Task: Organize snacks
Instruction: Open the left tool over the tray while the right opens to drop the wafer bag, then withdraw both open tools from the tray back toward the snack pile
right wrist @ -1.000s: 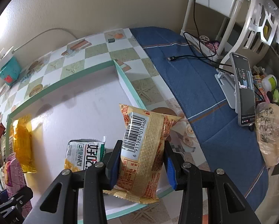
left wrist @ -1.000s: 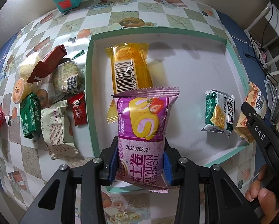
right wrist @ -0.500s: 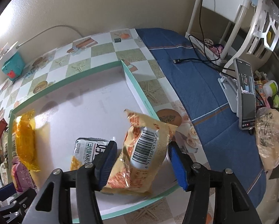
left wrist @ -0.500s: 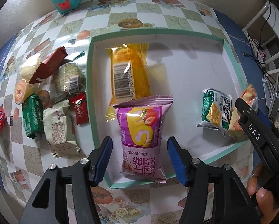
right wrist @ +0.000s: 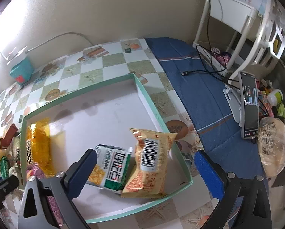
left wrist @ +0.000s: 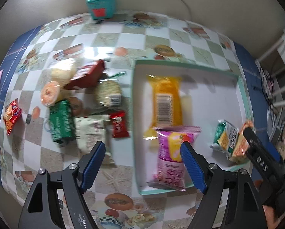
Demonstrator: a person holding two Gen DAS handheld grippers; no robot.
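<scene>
A white tray with a green rim (left wrist: pixel 243 93) (right wrist: pixel 157 114) holds a yellow pack (left wrist: pixel 166 99) (right wrist: pixel 36 148), a pink swiss-roll pack (left wrist: pixel 171 152), a green-white pack (left wrist: pixel 225 138) (right wrist: pixel 112 168) and an orange pack (right wrist: pixel 151 160) (left wrist: pixel 241 148). My left gripper (left wrist: pixel 143 164) is open and empty, above the tray's left front edge. My right gripper (right wrist: pixel 145 173) is open and empty, just behind the orange and green-white packs. Several loose snacks lie left of the tray, among them a green pack (left wrist: pixel 61 122), a white pack (left wrist: pixel 92 133) and a small red pack (left wrist: pixel 119 126).
A teal box (left wrist: pixel 100 6) (right wrist: pixel 21 71) stands at the wall. A red snack (left wrist: pixel 10 116) lies at the far left. A phone on a stand (right wrist: pixel 248 105), cables and a bag of items (right wrist: pixel 273 148) sit on the blue cloth to the right.
Both grippers opened and let go: the pink pack and the orange pack now lie in the tray. Both grippers pulled back, the left one shifting left towards the loose snacks.
</scene>
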